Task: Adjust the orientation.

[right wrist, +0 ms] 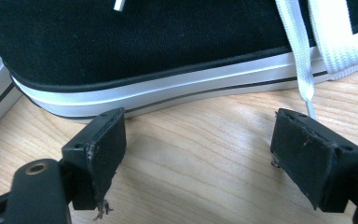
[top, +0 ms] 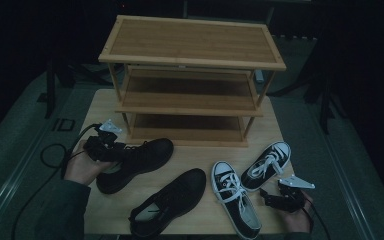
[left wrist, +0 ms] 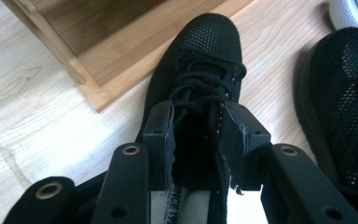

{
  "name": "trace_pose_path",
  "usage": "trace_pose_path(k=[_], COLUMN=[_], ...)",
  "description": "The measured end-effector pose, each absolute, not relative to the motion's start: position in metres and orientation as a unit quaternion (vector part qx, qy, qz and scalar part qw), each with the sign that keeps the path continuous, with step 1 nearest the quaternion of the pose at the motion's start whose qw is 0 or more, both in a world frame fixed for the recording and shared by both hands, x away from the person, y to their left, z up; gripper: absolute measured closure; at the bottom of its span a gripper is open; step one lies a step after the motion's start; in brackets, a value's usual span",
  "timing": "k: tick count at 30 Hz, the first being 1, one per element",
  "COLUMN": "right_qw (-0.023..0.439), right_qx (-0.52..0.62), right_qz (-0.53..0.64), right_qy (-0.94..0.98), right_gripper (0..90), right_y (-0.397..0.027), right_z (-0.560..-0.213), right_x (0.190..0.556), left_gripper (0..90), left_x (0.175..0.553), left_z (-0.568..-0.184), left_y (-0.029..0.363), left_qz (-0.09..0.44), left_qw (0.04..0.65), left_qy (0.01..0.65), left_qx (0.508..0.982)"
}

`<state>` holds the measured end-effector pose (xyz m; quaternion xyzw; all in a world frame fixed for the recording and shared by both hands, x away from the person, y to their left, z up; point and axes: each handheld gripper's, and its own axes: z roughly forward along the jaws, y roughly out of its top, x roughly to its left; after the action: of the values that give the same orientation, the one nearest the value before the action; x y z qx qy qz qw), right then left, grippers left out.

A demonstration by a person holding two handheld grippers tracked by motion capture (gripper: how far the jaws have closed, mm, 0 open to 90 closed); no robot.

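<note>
The left gripper [left wrist: 200, 140] has its jaws set around the collar of a black lace-up shoe [left wrist: 200, 70], one pad on each side of the ankle opening, with the tongue and laces running out ahead between them. The pads lie against the collar fabric on both sides, so this reads as a grip on the shoe's opening, though how hard they press cannot be told. Taking it by the collar makes sense: it is the narrowest firm part, and it leaves the toe free to lead. Beyond the toe, ahead of the jaws and to their left, sits the bottom corner of the wooden shoe rack [left wrist: 81, 51], so the shoe looks lined up to go onto a shelf. To the right of these jaws lies the second black shoe [left wrist: 345, 107], apart from the first.

In the high view the left gripper [top: 111, 148] sits at the heel end of that shoe [top: 140, 159], in front of the rack [top: 192, 75] on the pale wooden surface [top: 105, 205].

The right gripper [right wrist: 200, 149] hangs low over the surface with its jaws wide apart and nothing between them. Just ahead of them lies the side of a black-and-white sneaker [right wrist: 144, 56], its white lace trailing down near the right-hand jaw. It seems to wait its turn.
</note>
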<state>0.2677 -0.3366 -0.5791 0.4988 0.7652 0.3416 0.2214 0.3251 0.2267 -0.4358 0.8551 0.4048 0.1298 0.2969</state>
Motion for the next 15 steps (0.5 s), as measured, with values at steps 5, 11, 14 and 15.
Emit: trace_pose_path(k=[5,11,14,15], right_qw=[0.221,0.221,0.221,0.221], right_qx=[0.499,0.499,0.499,0.499], right_qz=[0.342,0.342,0.342,0.342], right_qy=[0.765,0.765,0.765,0.765], right_gripper=[17.8,17.9,17.9,17.8], right_y=[-0.3366,-0.3366,-0.3366,-0.3366], right_z=[-0.5791,-0.5790,-0.5791,-0.5790], right_x=[0.2677,0.2677,0.2677,0.2677], left_gripper=[65.5,65.3,65.4,65.4], left_x=[0.3230,0.3203,0.3171,0.3160], left_z=[-0.4340,-0.4291,-0.4266,-0.4258], left_y=[0.2241,0.2219,0.2202,0.2197], left_qz=[0.131,0.130,0.128,0.128], left_qw=[0.303,0.312,0.317,0.318], left_qy=[0.400,0.392,0.386,0.383], left_qx=[0.855,0.856,0.857,0.858])
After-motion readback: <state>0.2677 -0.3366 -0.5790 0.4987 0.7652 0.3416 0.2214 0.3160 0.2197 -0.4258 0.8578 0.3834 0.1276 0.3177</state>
